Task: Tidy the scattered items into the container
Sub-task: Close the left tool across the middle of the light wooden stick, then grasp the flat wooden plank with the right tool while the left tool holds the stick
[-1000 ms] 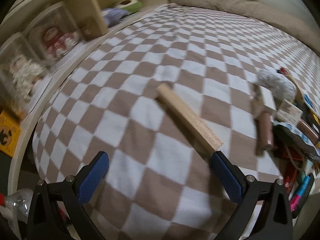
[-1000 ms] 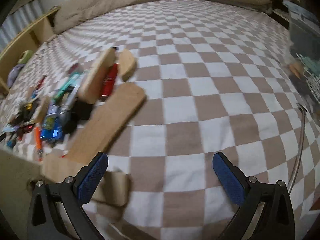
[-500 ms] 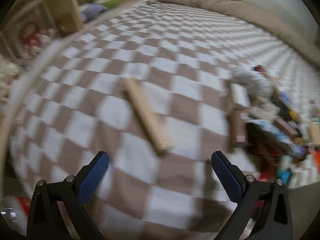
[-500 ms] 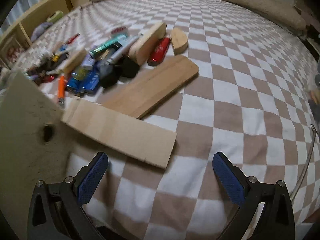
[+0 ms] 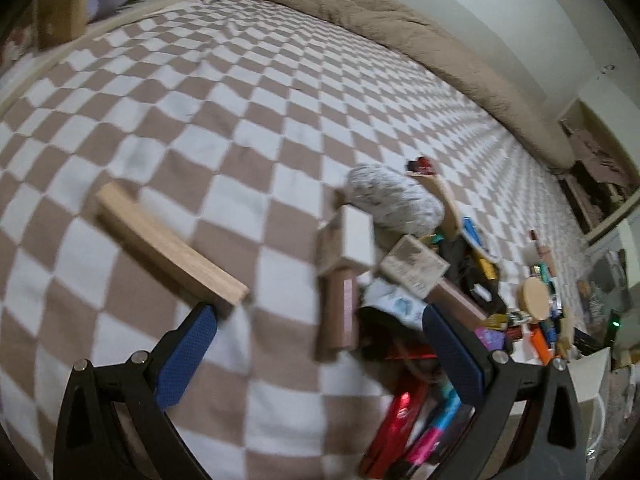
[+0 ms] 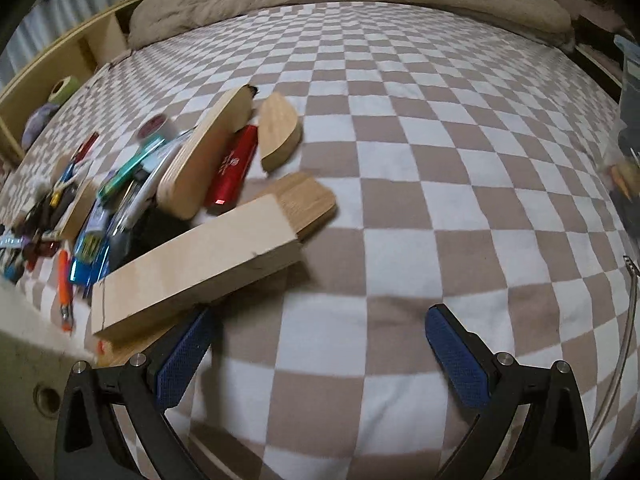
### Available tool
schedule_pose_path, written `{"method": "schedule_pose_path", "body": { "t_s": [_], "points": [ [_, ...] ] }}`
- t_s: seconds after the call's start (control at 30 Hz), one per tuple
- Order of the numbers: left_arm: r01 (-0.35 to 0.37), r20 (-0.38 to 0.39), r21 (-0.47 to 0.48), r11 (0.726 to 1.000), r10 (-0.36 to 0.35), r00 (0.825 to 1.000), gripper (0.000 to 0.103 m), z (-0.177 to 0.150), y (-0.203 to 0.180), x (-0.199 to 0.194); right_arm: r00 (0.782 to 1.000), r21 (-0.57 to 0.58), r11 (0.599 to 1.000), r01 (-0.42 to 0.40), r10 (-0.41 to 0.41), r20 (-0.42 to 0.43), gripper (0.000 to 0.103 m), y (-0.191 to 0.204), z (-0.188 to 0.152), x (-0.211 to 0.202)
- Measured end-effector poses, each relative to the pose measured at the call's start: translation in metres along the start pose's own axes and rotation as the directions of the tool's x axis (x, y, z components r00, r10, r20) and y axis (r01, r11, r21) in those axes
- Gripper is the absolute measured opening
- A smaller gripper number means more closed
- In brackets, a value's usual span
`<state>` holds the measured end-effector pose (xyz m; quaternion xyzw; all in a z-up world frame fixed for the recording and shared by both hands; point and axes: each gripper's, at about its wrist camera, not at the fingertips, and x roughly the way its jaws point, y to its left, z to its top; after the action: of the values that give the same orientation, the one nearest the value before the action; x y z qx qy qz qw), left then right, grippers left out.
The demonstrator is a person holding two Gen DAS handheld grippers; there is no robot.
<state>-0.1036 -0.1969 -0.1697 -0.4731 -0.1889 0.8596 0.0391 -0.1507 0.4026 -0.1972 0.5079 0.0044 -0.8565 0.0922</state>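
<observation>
Left view was swung rightward within the last second: the long pale wooden bar (image 5: 170, 249) was shifted left, and the pinkish-brown wooden block (image 5: 340, 314) was brought between the wide, empty jaws of the left gripper (image 5: 318, 354). Right gripper (image 6: 320, 354) was likewise wide and empty, beside a pale flat wooden plank (image 6: 200, 266). No container could be identified; probably nothing had been tidied yet.
</observation>
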Motion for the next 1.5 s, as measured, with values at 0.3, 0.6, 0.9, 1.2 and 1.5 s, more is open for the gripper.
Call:
{"method": "schedule_pose_path", "body": {
  "t_s": [0.3,0.6,0.9,1.2,1.5],
  "points": [
    [-0.116,0.009,0.165,0.979,0.116,0.993,0.103,0.006,-0.014,0.005,0.999,0.021,1.0,0.018,-0.019,0.037,0.103,0.001,0.003,0.007],
    [-0.383,0.11,0.411,0.827,0.372,0.922,0.103,0.003,-0.003,0.017,0.997,0.024,0.999,0.031,-0.033,0.073,0.103,-0.003,-0.005,0.003],
    [-0.353,0.123,0.292,0.889,0.331,0.936,0.103,0.019,0.047,0.008,0.994,0.061,0.998,0.013,-0.02,0.11,0.103,-0.004,-0.015,-0.008],
    [-0.383,0.146,0.268,0.884,0.355,0.923,0.103,0.027,0.047,0.015,0.97,0.291,0.927,-0.237,0.208,0.126,0.103,-0.005,0.003,-0.037],
    [-0.383,0.178,0.267,0.885,0.345,0.922,0.101,0.021,0.045,0.013,0.99,0.373,0.92,-0.118,0.136,-0.022,0.079,0.028,0.024,0.008]
  ]
}}
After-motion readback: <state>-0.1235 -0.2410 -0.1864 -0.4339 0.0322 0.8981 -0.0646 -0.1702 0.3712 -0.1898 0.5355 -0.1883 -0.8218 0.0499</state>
